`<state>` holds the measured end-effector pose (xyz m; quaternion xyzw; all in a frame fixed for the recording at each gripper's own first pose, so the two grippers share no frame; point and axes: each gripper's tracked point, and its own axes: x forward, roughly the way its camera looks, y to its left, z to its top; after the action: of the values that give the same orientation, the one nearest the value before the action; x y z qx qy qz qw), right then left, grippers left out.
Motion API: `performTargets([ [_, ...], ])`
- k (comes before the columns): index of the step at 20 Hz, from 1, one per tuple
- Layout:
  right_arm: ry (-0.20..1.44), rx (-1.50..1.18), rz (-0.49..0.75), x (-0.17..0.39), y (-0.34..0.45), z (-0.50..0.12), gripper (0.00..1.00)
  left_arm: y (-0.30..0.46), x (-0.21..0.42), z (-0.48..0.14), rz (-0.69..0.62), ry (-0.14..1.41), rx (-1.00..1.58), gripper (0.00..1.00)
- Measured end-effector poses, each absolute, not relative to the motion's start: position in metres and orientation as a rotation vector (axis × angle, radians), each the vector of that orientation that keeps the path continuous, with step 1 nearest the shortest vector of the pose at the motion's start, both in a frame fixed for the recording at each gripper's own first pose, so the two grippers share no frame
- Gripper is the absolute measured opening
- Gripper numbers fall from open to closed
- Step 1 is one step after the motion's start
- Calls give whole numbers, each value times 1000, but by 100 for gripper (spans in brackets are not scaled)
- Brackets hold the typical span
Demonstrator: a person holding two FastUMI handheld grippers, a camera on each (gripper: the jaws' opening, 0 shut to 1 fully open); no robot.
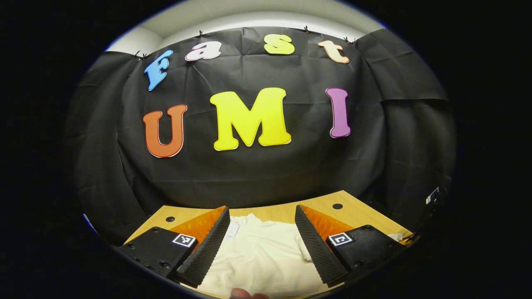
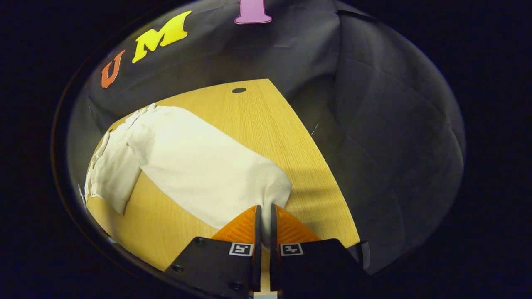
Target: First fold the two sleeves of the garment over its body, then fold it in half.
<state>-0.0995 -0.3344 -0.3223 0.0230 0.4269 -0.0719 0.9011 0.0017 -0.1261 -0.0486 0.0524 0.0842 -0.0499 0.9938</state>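
Lying spread across the light wooden table (image 2: 266, 124), the white cotton garment (image 2: 195, 166) is stretching diagonally in the right gripper view, one short sleeve (image 2: 114, 174) sticking out to the side near the table's left edge. The right gripper (image 2: 264, 216) is pinching the garment's near corner, its two fingers pressed together on a thin fold of cloth. The left gripper view is looking lower and flatter toward the black cloth wall (image 1: 257, 174); there the left gripper (image 1: 262, 226) is hovering with its fingers spread wide apart, nothing between them, above the garment's collar end with a small label (image 1: 232, 230). A fingertip (image 1: 241, 294) is peeking in at the bottom edge.
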Motion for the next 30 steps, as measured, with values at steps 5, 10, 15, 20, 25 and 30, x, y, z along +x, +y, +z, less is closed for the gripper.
performTargets([
  [5, 771, 45, -100, -66, -303, -250, 9, -93, 2, -50, -56, 163, 73, 100],
  [10, 627, 72, -16, -15, -247, -157, 9, -47, 0, -46, 6, 140, 44, 100],
  [15, 529, 81, 69, 34, -190, -89, 9, 11, -10, -48, 90, 132, 27, 100],
  [20, 455, 48, 168, 76, -123, -38, 9, 61, -22, -52, 163, 140, -20, 100],
  [25, 436, 22, 273, 106, -43, -20, 9, 107, -34, -42, 223, 126, -41, 100],
  [30, 445, -28, 402, 135, 59, -28, 9, 158, -59, -37, 285, 119, -16, 100],
])
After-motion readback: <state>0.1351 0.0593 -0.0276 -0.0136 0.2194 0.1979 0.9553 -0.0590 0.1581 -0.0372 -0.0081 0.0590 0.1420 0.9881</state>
